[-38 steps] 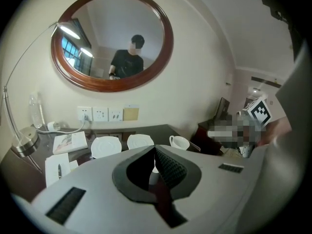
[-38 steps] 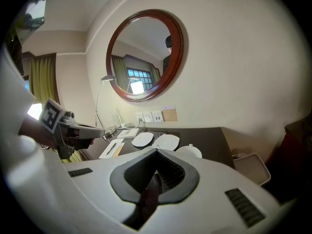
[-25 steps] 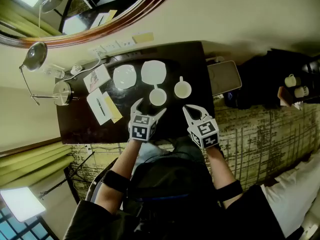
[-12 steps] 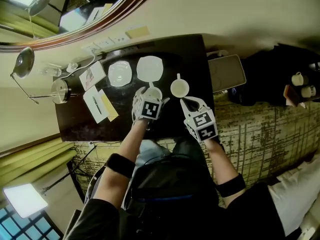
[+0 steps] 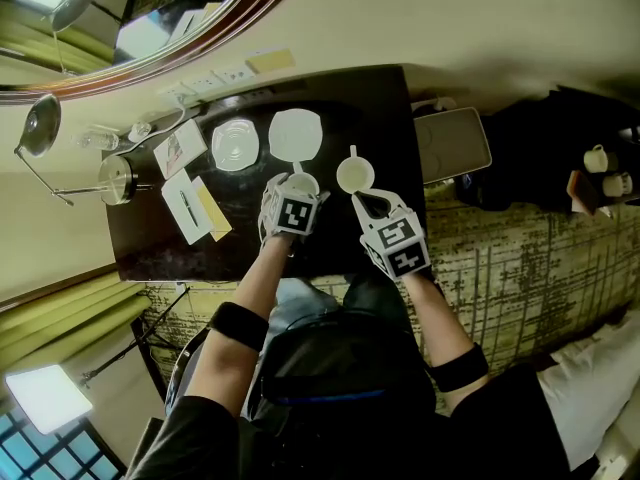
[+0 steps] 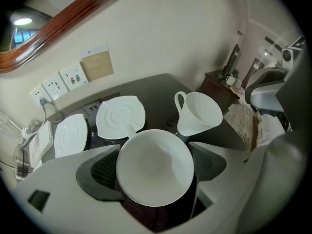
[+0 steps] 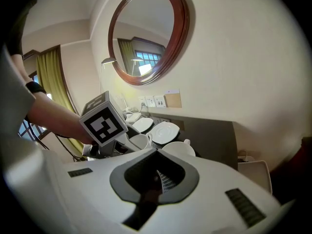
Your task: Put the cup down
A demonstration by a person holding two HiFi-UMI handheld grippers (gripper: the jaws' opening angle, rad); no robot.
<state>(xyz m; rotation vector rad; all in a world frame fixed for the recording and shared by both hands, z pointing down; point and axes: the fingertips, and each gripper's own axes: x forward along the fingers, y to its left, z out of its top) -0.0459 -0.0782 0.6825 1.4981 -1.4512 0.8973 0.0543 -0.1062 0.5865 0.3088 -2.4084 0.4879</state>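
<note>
Closing in from a wide spread, the jaws of the left hand-held gripper [image 5: 296, 190] have the cup [image 6: 155, 167] between them, one jaw on each side. In the left gripper view the rim reaches both dark pads, so I read this as a grip on the cup. Cup is white, upright, mouth open to the camera, sitting on the dark table [image 5: 385, 118]. Its handle points away, toward the near saucer [image 6: 120, 117], which lies just beyond it. A far saucer [image 6: 70, 135] lies left of that one and apart from it. The second cup [image 6: 199, 113] stands upright on the table to the right of the gripped one, handle turned to the wall, not touching it. Right hand-held gripper [image 5: 358, 200]: jaws fully together, nothing between them, tip just short of the second cup in the head view; contact cannot be confirmed. Wall sockets [image 6: 63, 79] sit behind the saucers. Papers [image 5: 192, 206] lie at the table's left end. An oval wood-framed mirror [image 7: 146, 33] hangs above.
</note>
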